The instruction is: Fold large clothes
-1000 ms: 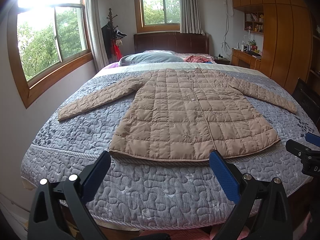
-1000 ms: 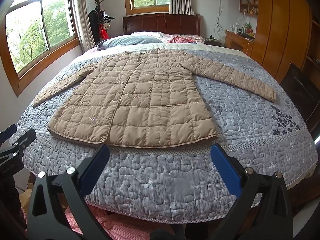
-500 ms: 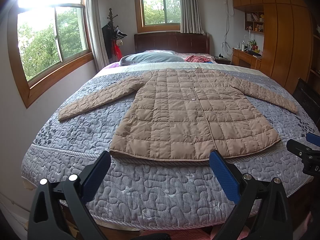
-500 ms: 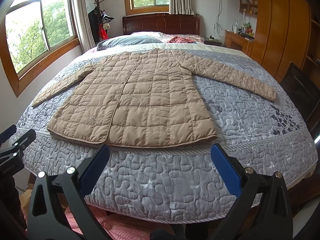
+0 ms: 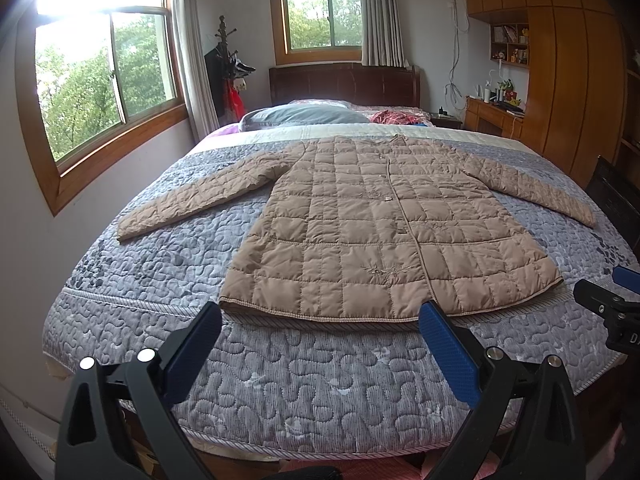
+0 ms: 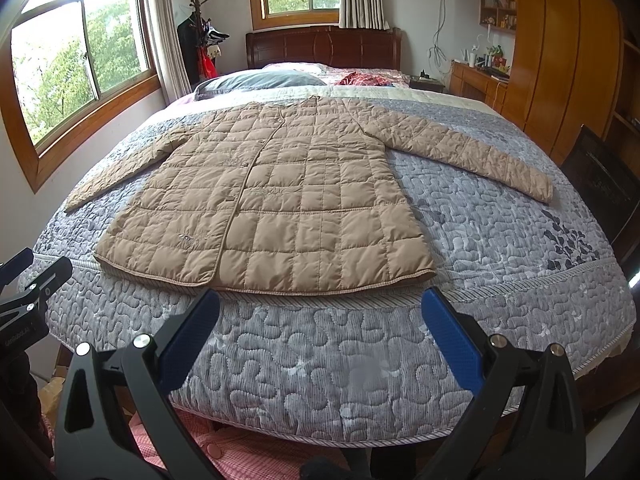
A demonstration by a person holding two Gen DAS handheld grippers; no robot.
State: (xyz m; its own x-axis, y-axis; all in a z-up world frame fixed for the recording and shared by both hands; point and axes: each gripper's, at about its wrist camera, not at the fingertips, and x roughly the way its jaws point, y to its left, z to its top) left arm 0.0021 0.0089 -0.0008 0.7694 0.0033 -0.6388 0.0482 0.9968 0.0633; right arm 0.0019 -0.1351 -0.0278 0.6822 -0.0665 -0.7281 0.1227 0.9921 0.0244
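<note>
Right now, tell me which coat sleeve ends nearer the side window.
The left-hand sleeve: its cuff points toward the side window, while the other sleeve stretches toward the wooden wardrobe.

Cut off, covered or too small to read

In the left wrist view the right hand-held gripper (image 5: 612, 300) is cropped by the right edge, so its opening cannot be judged; in the right wrist view the left hand-held gripper (image 6: 24, 280) is cropped at the left edge likewise. The items on the wall shelf (image 5: 510, 46) are too small to identify. The pillow (image 6: 260, 80) hides part of the bedding behind it.
</note>
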